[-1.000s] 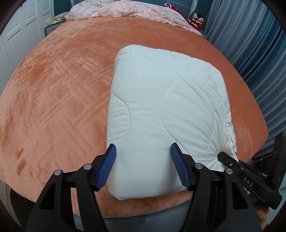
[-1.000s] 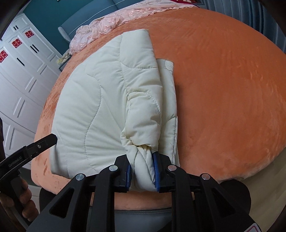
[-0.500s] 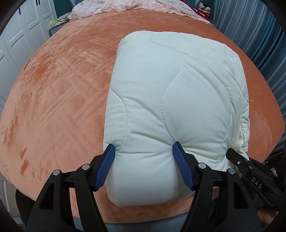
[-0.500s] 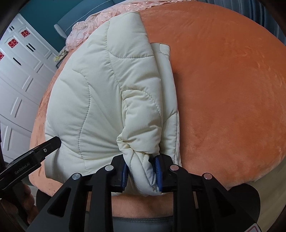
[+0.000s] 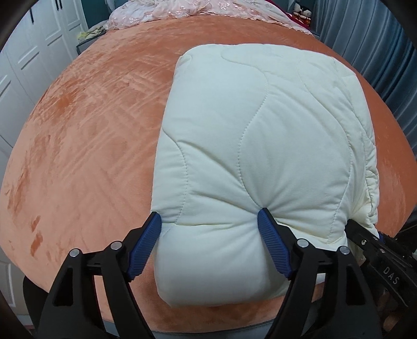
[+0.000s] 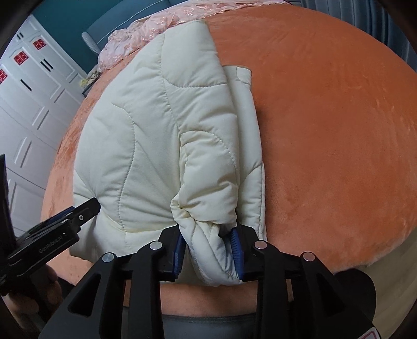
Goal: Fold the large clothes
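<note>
A cream quilted puffer jacket (image 5: 260, 135) lies folded into a thick rectangle on the orange bed (image 5: 83, 135). My left gripper (image 5: 208, 234) is open, its blue pads pressed against the near left corner of the jacket. My right gripper (image 6: 208, 247) is shut on the bunched near right edge of the jacket (image 6: 156, 130), where a sleeve fold hangs over. Each gripper shows at the edge of the other's view: the right gripper (image 5: 378, 255), the left gripper (image 6: 52, 229).
A pink embroidered quilt (image 5: 208, 10) is heaped at the far end of the bed. White wardrobe doors (image 6: 26, 91) stand on the left and blue curtains (image 5: 378, 52) on the right. The bed's near edge (image 6: 221, 300) runs just under both grippers.
Both grippers have moved forward over the bed, pushing the jacket's near edge up and away. The left pads now press into the padding. The right stays clamped on it.
</note>
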`<state>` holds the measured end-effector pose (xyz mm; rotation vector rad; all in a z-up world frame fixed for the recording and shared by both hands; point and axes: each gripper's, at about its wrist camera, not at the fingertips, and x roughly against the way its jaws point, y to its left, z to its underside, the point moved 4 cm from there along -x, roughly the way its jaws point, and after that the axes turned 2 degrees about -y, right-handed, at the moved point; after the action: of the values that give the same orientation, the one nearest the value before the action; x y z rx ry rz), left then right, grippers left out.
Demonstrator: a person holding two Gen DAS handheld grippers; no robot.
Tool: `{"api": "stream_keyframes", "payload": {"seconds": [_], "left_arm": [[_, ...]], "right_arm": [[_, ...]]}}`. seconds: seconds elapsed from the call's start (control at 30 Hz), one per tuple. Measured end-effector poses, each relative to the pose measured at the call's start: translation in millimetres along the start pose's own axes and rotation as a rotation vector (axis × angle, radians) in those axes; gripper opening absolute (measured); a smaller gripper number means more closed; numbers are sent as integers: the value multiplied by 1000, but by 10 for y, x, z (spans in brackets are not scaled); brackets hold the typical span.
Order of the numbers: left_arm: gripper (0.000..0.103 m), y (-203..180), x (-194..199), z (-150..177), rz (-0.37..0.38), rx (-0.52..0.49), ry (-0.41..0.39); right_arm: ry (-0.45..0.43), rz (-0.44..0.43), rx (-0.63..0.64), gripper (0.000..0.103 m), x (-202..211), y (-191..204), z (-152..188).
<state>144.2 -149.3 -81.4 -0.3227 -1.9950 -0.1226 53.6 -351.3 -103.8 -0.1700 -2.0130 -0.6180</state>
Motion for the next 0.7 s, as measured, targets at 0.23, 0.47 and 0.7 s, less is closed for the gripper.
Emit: {"api": "stream_keyframes", "payload": {"seconds": [0.23, 0.47, 0.7], "left_arm": [[78, 417, 260, -414, 65, 133, -18], [78, 537, 201, -1091, 26, 160, -46], [78, 360, -180, -1389, 60, 166, 14]], "right_arm": [[-147, -84, -56, 40, 654, 90, -486], [-161, -80, -136, 48, 348, 229, -1270], [-70, -54, -220, 22, -364, 221, -1586]]}}
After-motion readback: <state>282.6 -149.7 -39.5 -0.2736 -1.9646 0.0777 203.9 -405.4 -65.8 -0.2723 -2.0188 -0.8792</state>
